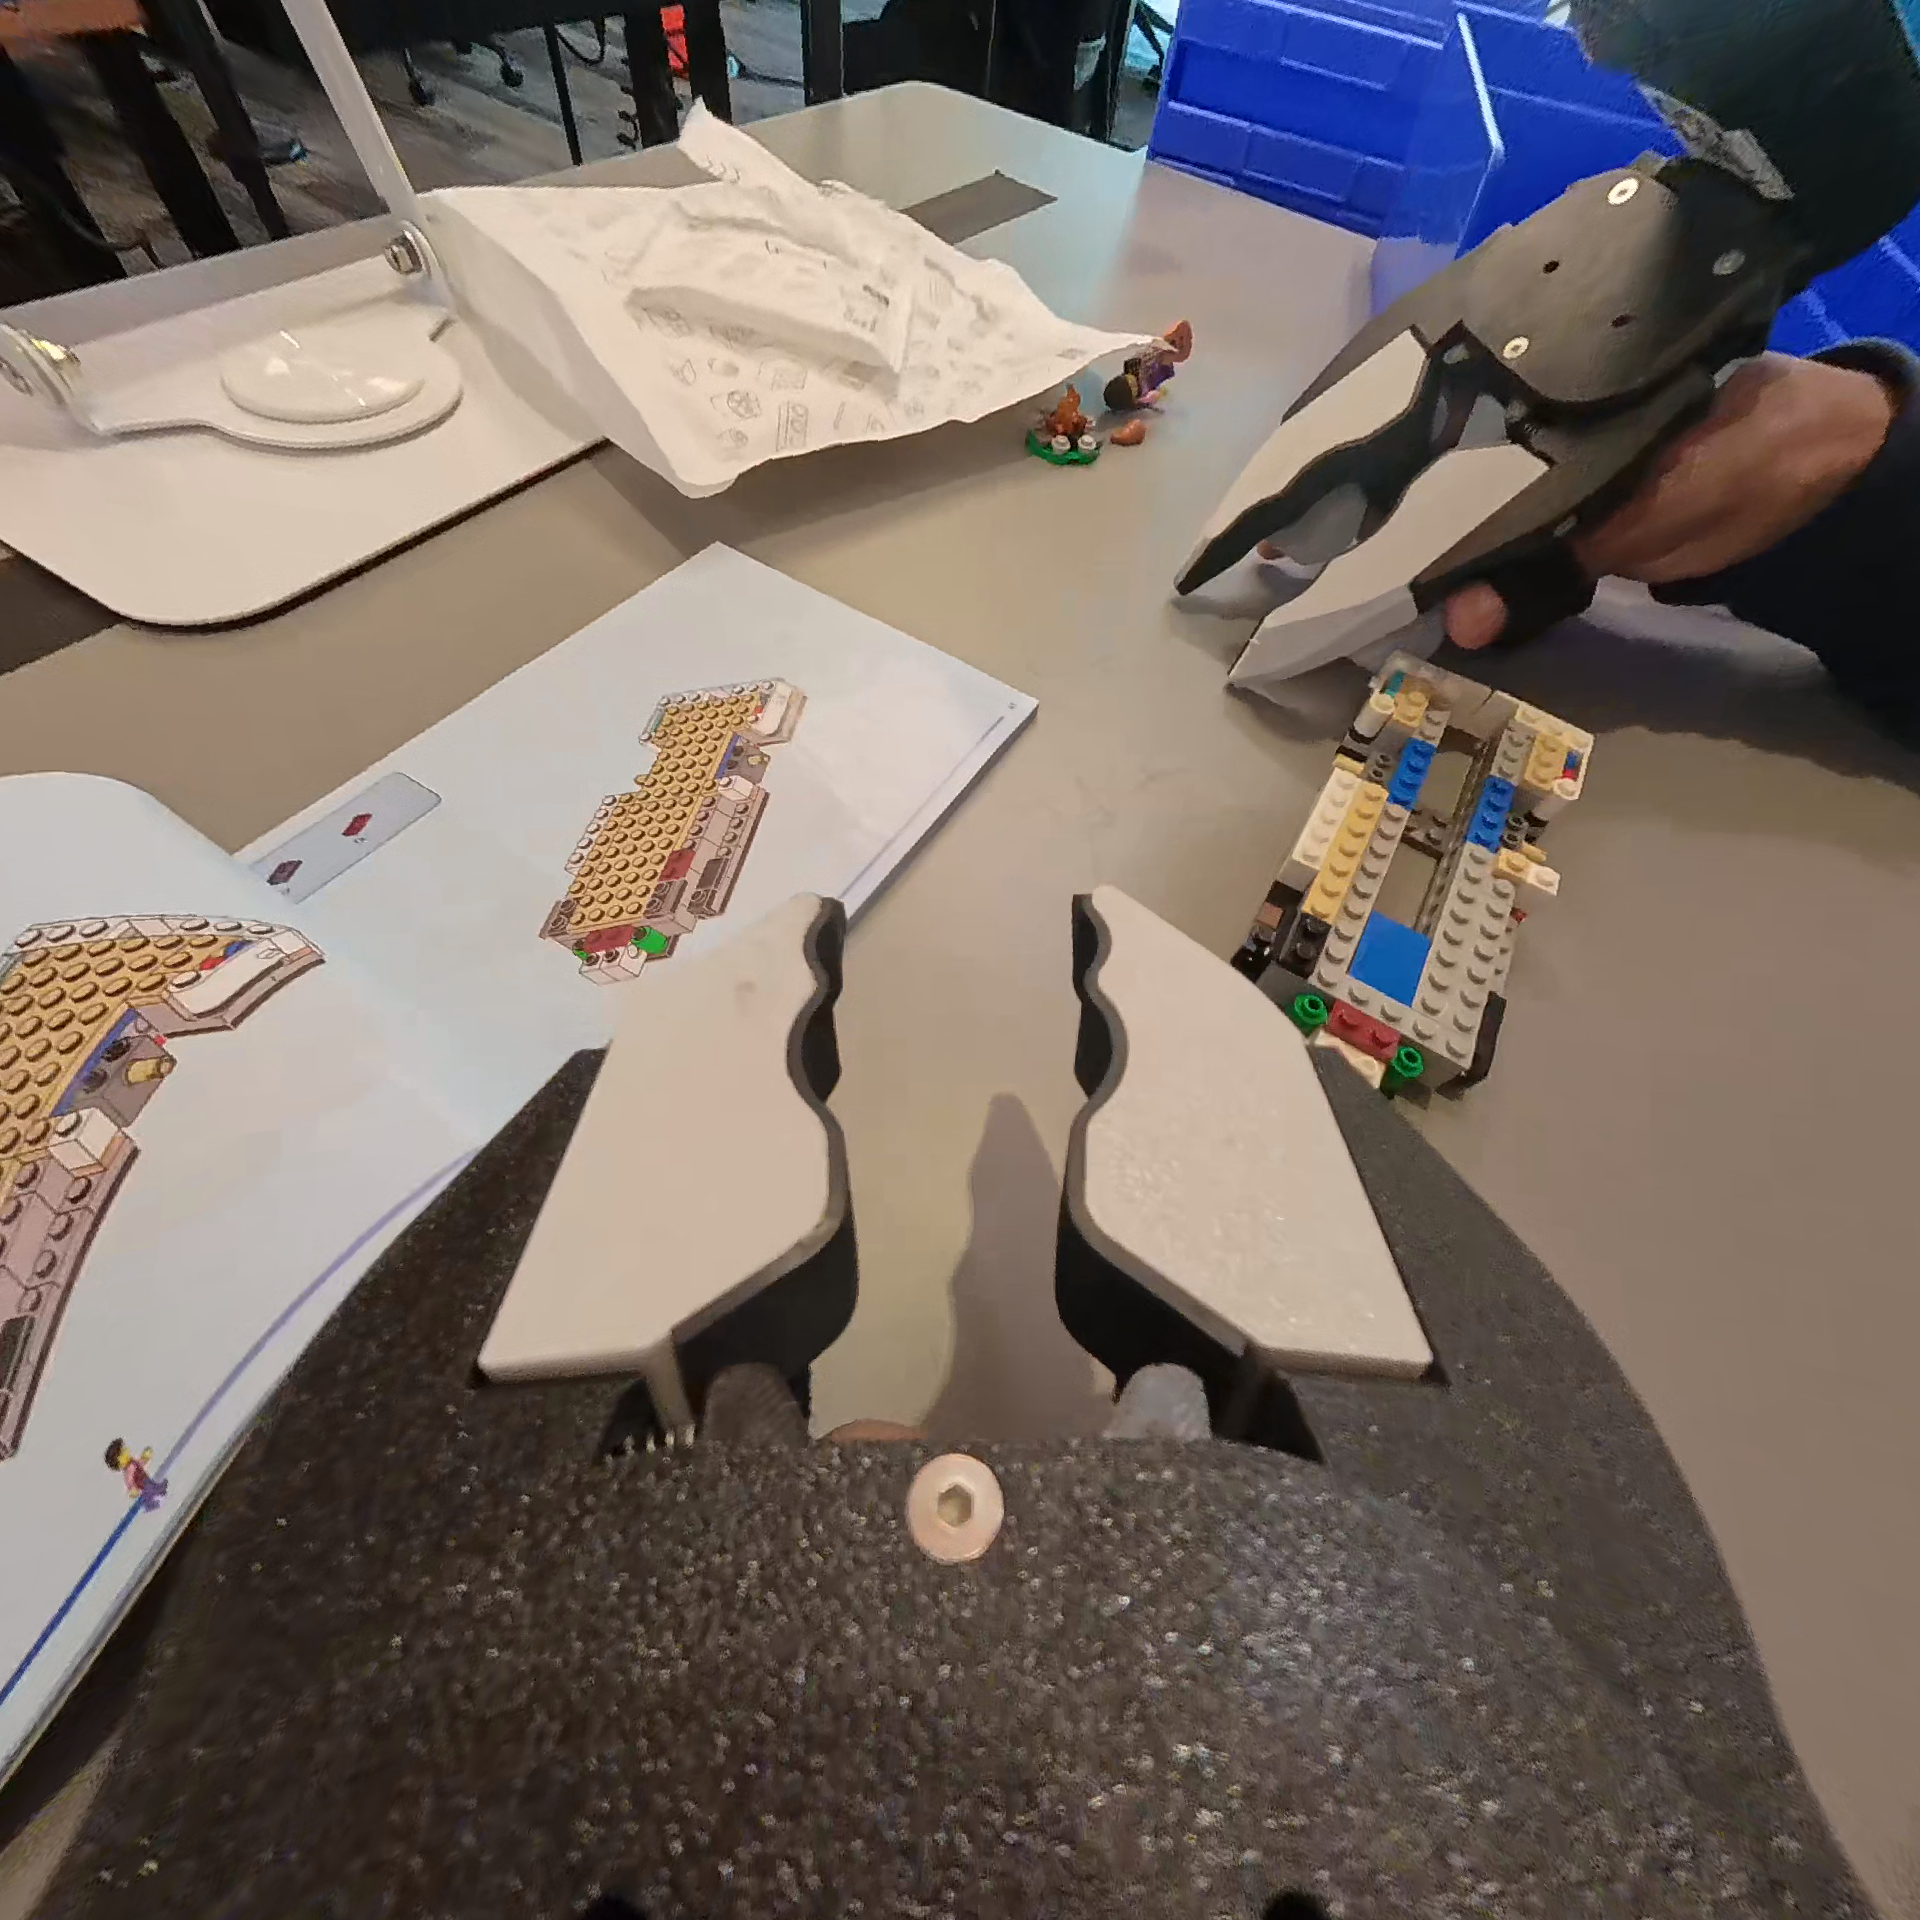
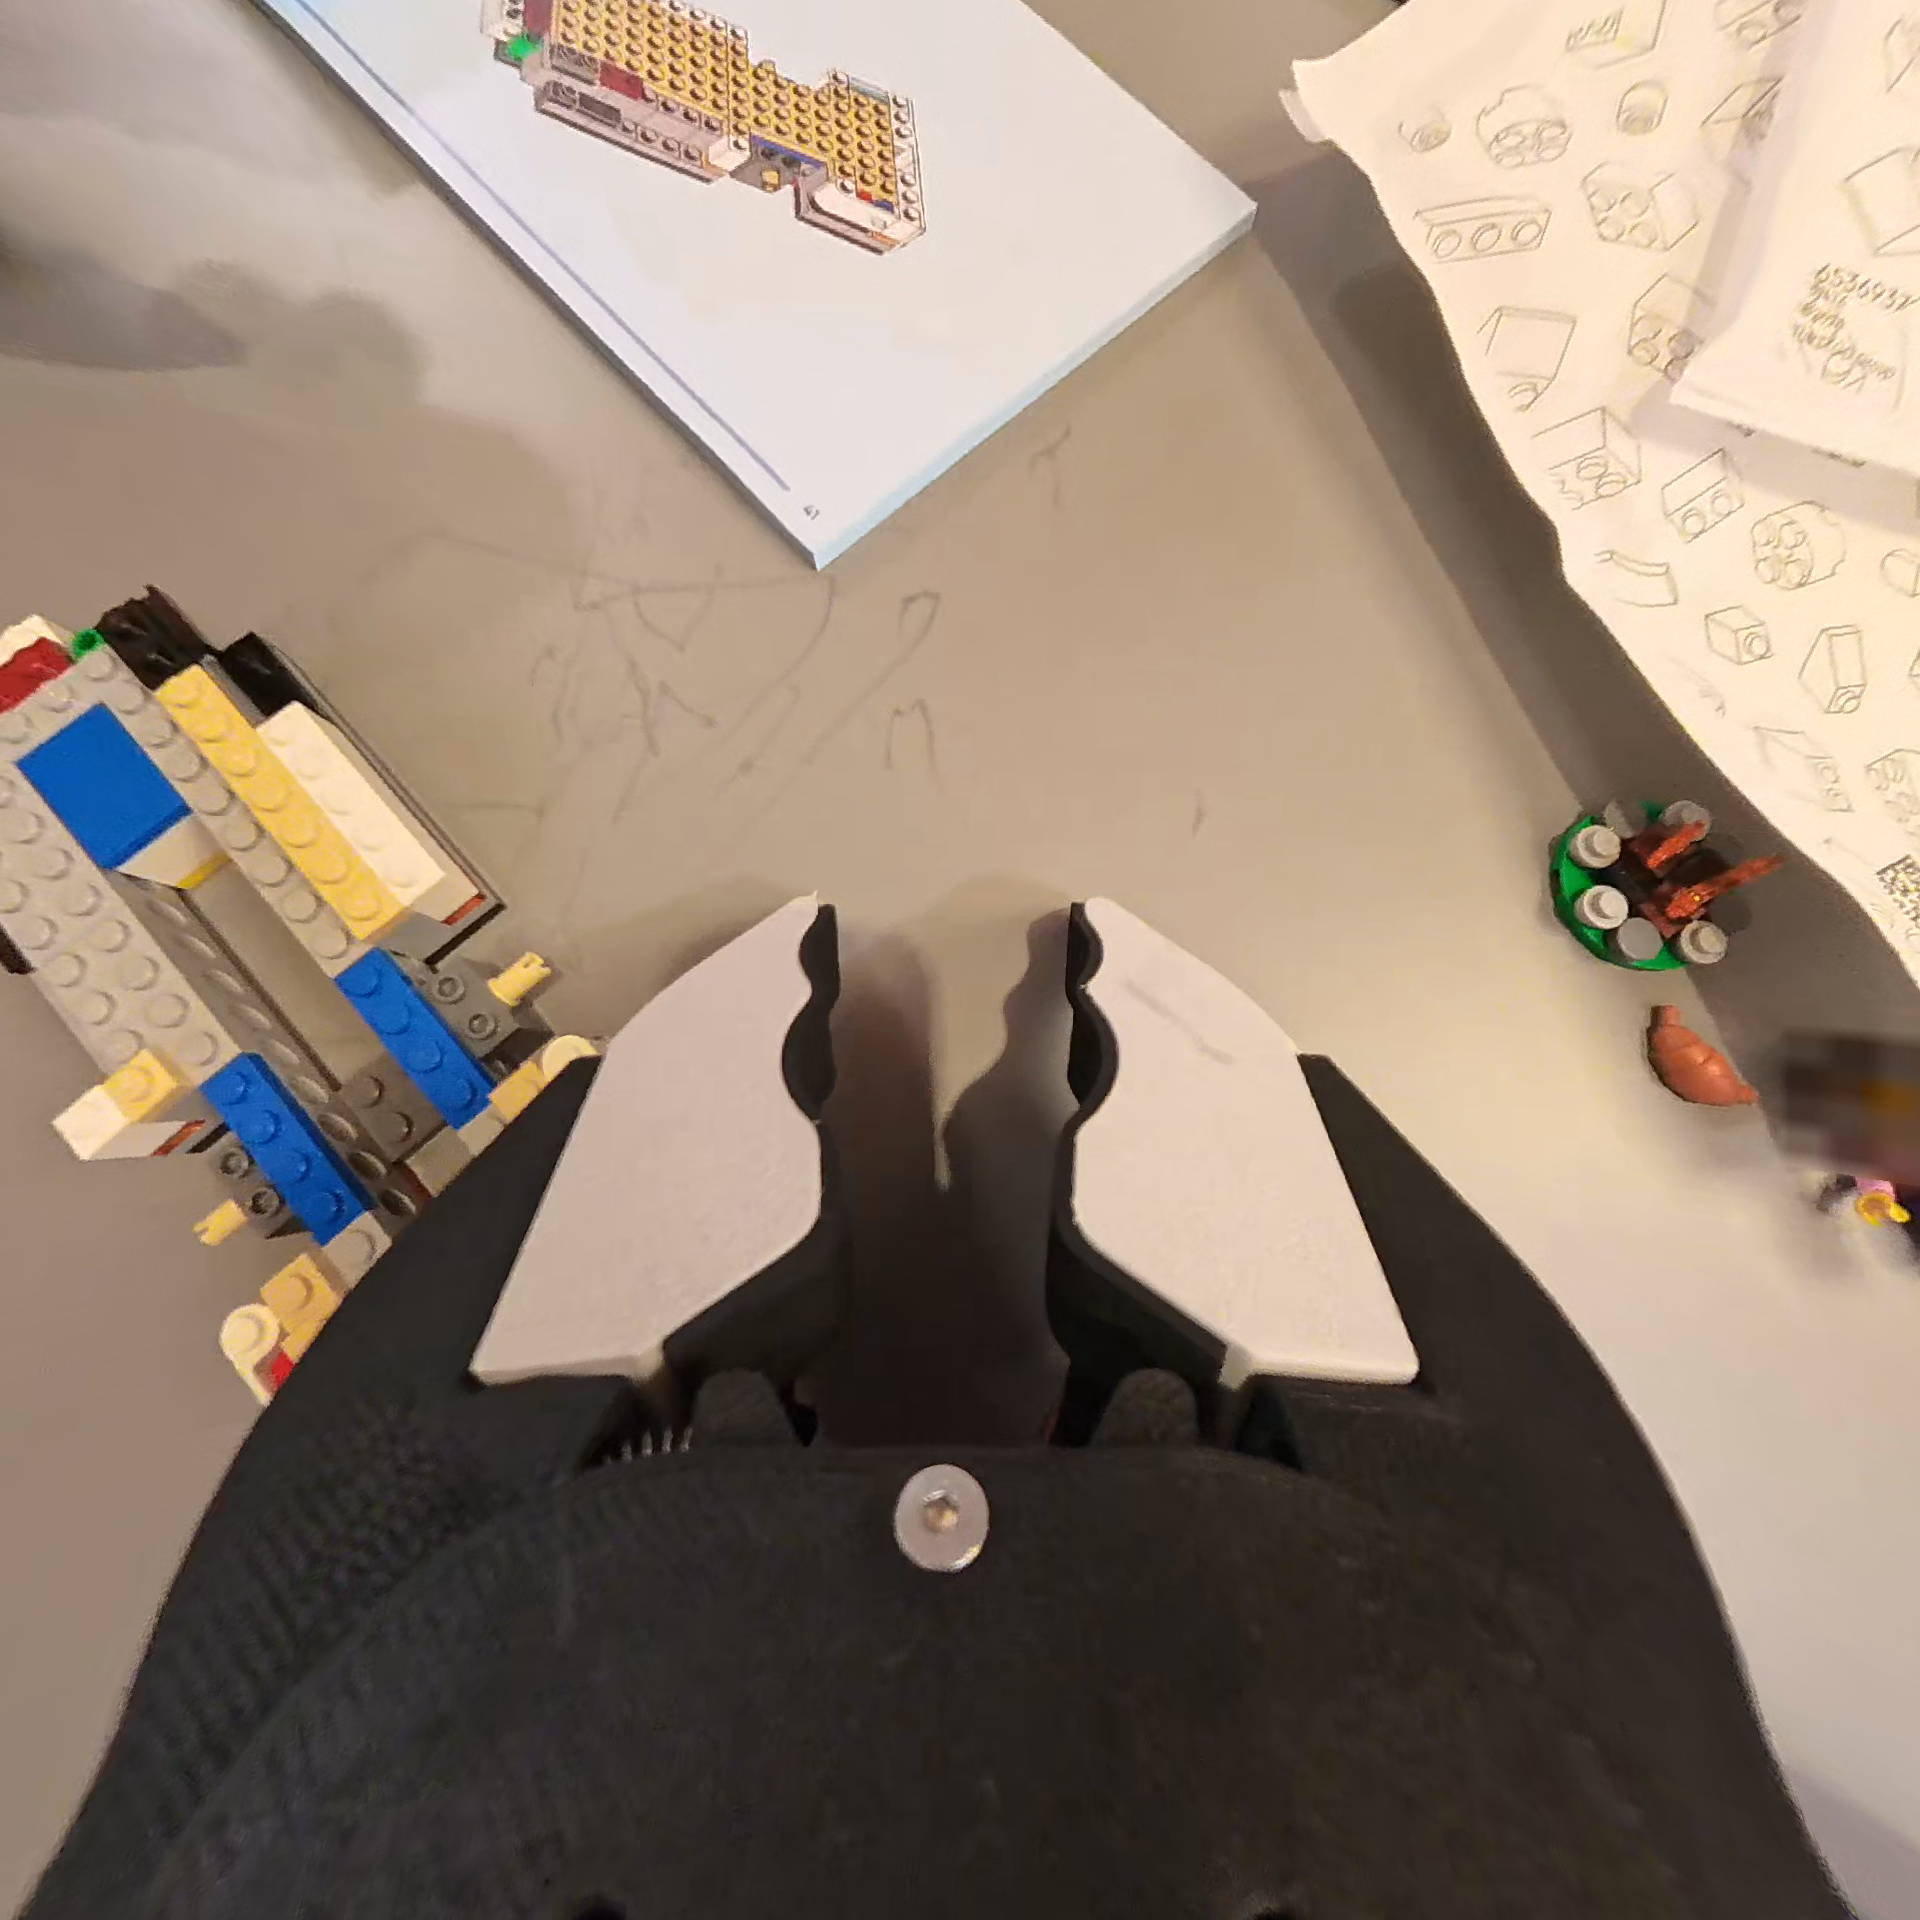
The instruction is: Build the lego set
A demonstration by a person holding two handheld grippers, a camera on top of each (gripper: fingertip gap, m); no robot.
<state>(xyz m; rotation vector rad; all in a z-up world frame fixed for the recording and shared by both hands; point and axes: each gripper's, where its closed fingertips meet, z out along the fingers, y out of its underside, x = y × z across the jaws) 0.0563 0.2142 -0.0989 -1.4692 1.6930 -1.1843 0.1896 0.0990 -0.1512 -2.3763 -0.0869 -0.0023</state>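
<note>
Here, both tools hang with jaws apart over a grey table (image 1: 935,582), with nothing between them.

The left tool (image 1: 956,914) stands wide, only bare tabletop showing between its fingers; the open instruction booklet (image 1: 644,748) lies at its ten o'clock, and the half-built brick model (image 1: 1423,873) sits just off at its two o'clock. The right tool (image 2: 945,914) is equally wide and holds nothing, its tips close above the scuffed table, with that same brick model (image 2: 239,914) at its nine o'clock, just beside the left finger. At its three o'clock rests a small green round brick piece (image 2: 1642,894) with a brown bit (image 2: 1694,1070) near it, and crumpled printed paper (image 2: 1662,416) spreads at two o'clock. A gloved hand (image 1: 1662,499) grips the right tool.
</note>
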